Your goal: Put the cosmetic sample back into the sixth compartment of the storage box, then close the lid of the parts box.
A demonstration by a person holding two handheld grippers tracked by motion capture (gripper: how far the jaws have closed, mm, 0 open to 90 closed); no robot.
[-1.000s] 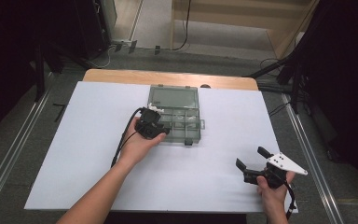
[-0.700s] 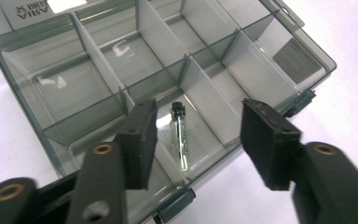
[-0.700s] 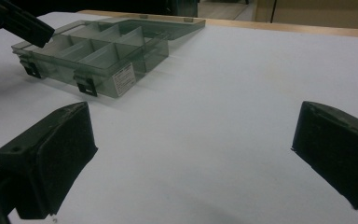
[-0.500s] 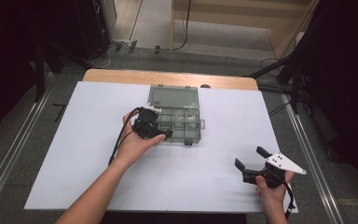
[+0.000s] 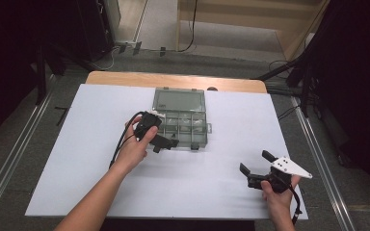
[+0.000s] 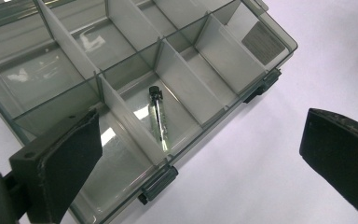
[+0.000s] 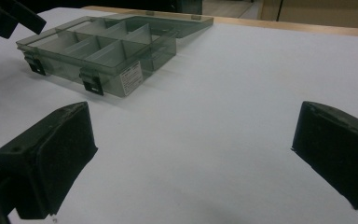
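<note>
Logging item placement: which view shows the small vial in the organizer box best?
The left gripper view: the vial lies plainly in a front compartment of the box. In the high view and the right gripper view I cannot make it out.

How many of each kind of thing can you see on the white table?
Clear smoky plastic compartment box with its lid open: 1
Small glass vial with a black cap, lying in one compartment: 1
Black hand-held grippers with two fingers: 2, the left gripper over the box, the right gripper near the table's front right
Total: 4
</note>
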